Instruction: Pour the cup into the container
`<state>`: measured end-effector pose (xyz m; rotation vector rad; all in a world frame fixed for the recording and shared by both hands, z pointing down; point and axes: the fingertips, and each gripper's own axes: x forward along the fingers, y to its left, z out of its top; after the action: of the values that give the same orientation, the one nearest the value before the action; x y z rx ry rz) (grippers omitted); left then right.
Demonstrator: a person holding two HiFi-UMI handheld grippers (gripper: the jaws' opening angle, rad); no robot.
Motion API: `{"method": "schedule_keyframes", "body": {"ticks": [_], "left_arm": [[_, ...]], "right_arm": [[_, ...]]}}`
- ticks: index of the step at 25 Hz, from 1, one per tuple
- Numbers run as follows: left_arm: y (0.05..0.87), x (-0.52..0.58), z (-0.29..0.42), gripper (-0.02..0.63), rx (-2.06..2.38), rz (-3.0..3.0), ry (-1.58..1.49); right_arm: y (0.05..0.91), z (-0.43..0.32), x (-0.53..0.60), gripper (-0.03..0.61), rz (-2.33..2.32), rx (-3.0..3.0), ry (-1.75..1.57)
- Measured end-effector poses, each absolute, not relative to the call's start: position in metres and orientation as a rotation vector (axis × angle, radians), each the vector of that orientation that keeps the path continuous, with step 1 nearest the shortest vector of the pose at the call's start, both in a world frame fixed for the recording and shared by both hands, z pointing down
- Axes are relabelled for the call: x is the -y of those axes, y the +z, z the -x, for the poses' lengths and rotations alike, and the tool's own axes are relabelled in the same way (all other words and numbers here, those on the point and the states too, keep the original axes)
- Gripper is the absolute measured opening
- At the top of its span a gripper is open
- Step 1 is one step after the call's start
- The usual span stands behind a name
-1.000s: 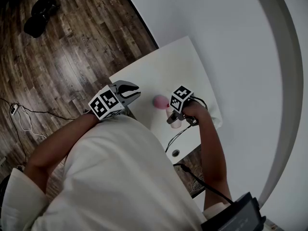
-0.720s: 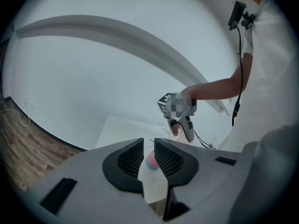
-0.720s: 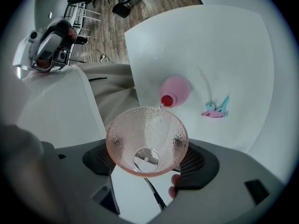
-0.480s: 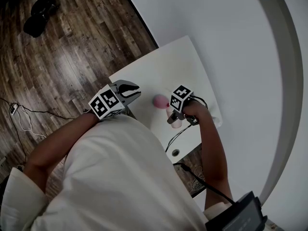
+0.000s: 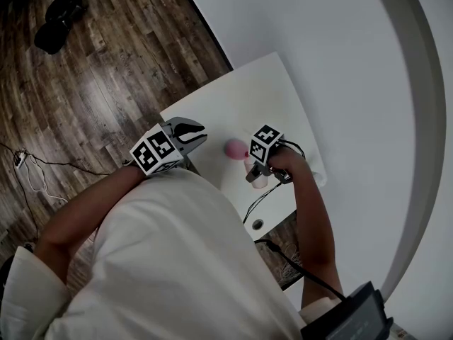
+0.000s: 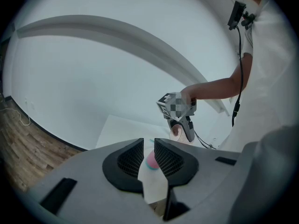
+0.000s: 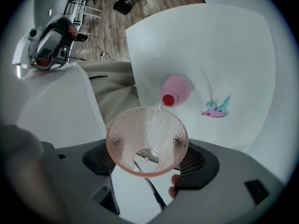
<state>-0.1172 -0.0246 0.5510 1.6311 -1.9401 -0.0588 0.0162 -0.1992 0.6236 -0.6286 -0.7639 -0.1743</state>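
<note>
Right claw (image 7: pixel 147 149): clenched on the cup (image 7: pixel 146 139), one jaw against each side of its wall; we see a fingertip (image 7: pixel 174 190) just under the right jaw.
Cup: pink, see-through and cone-shaped, tipped over so that its mouth faces the right claw's camera and its rim leans toward the container (image 7: pixel 177 89).
Cup's rim: just beside the container's red mouth; a thin pale line runs from the rim toward that mouth.
Left claw (image 6: pixel 148 142): released, its jaws a narrow gap apart with nothing between them; through the gap we see only the container further off.
Left claw's place: well apart from the container, held over the table (image 5: pixel 244 98) edge on the person's side, pointing toward the container.
Container: pink and rounded, on the table, between the two claws in the head view and closer to the right one.
Pieces (image 7: pixel 216 108): small pink and teal bits on the table, near the container but not touching it; we cannot tell what they are.
Cable (image 5: pixel 260 198): black, trailing from the right claw away from the container, over the table toward the person.
Floor (image 5: pixel 99 69): dark wood planks, beyond the table on the left claw's side of the container.
</note>
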Motion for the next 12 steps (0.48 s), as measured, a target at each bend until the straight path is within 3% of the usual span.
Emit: {"method": "schedule_keyframes", "body": {"ticks": [12], "left_arm": [[0.5502, 0.0251, 0.1187, 0.064, 1.944, -1.628, -0.061]], "right_arm": [[0.6235, -0.0154, 0.2005, 0.374, 0.637, 0.747, -0.180]]}}
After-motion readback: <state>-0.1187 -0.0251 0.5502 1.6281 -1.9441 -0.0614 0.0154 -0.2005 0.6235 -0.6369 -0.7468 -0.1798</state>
